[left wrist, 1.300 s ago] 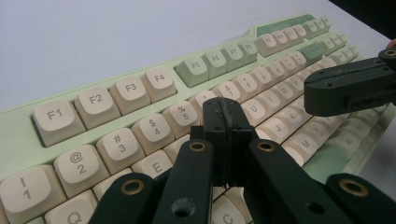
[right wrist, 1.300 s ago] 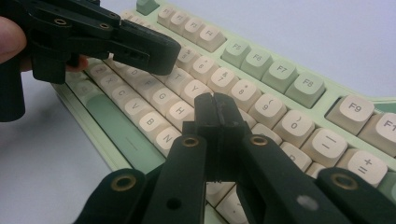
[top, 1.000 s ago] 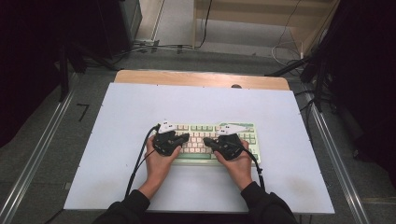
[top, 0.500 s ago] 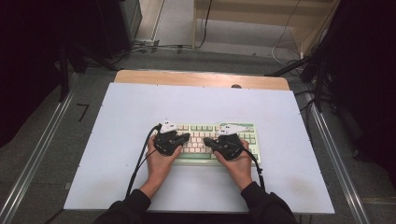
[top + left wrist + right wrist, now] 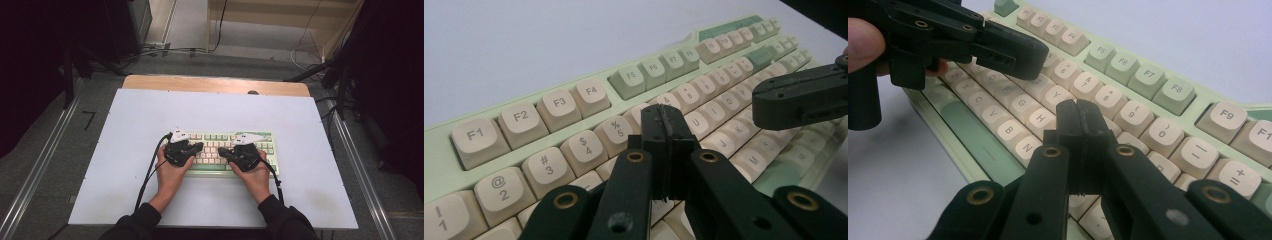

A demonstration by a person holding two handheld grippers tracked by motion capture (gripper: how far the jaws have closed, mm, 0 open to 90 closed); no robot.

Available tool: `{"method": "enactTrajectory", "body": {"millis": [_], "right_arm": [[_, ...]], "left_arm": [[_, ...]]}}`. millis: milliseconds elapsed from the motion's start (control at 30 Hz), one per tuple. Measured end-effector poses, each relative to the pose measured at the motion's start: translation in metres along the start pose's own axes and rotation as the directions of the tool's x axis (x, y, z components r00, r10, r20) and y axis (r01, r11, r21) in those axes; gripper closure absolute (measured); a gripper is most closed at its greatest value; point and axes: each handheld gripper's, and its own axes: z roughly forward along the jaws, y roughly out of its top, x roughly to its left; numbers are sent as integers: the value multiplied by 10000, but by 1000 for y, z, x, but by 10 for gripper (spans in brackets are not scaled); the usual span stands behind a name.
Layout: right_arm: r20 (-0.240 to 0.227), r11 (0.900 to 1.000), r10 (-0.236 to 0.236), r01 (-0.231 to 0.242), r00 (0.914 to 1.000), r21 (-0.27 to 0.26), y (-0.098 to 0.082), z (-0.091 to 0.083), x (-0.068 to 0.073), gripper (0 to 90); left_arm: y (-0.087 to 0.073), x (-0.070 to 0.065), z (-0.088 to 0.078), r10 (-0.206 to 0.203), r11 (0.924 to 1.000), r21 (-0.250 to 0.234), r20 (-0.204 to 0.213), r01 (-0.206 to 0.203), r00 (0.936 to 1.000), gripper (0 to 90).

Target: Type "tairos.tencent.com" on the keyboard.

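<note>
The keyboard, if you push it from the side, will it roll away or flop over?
Probably neither. The keyboard lies flat and wide on the white table, so it would likely slide, not roll or tip. Its pale green case looks like hard plastic, so it should stay stiff. The keys might press down.

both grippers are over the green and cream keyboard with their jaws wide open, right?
Not quite. Both the left gripper and the right gripper are over the green and cream keyboard, but their jaws are shut, pads pressed together with nothing between them. Each gripper view shows this.
</note>
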Motion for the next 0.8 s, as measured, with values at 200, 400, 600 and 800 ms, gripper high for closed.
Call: {"method": "enactTrajectory", "body": {"millis": [200, 400, 600, 800], "right_arm": [[-2, 10000, 4, -4, 10000, -15, 0, -2, 0, 876], [17, 10000, 7, -7, 10000, -9, -1, -3, -1, 876], [32, 10000, -14, 14, 10000, -21, -2, -7, -2, 876], [88, 10000, 33, -34, 10000, 25, -5, -10, -5, 876]], "left_arm": [[0, 0, -4, -76, 9999, -71, 79, 76, 9999, 900], [-1, 2, -8, -132, 9999, -105, 114, 133, 9998, 900], [-3, 5, -13, -126, 9999, -117, 61, 126, 9999, 900], [-5, 7, -19, -140, 9997, -177, 44, 141, 9999, 900]]}}
